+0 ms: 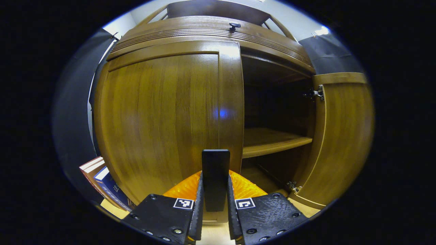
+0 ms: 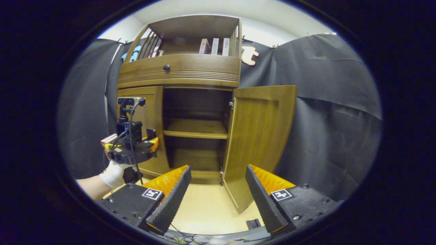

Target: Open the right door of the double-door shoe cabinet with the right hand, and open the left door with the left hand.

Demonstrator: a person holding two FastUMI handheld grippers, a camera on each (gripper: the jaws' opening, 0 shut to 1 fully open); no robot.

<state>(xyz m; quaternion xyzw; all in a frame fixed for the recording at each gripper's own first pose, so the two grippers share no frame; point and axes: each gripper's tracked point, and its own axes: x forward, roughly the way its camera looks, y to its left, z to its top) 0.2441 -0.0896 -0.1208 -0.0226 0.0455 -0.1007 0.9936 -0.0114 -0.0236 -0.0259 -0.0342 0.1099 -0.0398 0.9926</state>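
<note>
Facing the cabinet [image 1: 211, 37] in the left gripper view, the left gripper [image 1: 215, 204] is sitting low at the closed left door [image 1: 160, 115], its fingers [image 1: 199, 211] drawn narrow and pressing on both sides of a dark upright handle [image 1: 215, 177] at that door's inner edge. The right door [image 1: 340, 136] is standing swung out at the cabinet's right side, with hinges [image 1: 318, 92] showing on its inner face. A shelf [image 1: 272, 141] is crossing the dark inside. Books [image 1: 105, 183] are leaning by the cabinet's lower left corner.

Looking from farther back, the right gripper view is showing the right gripper [image 2: 218, 200] spread wide and holding nothing, hanging over the pale floor [image 2: 207, 204] well apart from the right door [image 2: 259, 136], which is standing open. The left gripper [image 2: 134, 146], held by a gloved hand [image 2: 114, 173], is sitting against the left door [image 2: 150, 112]. A drawer with a knob [image 2: 166, 67] is running along the cabinet's top, with books [image 2: 214, 46] standing on the open rack above.
</note>
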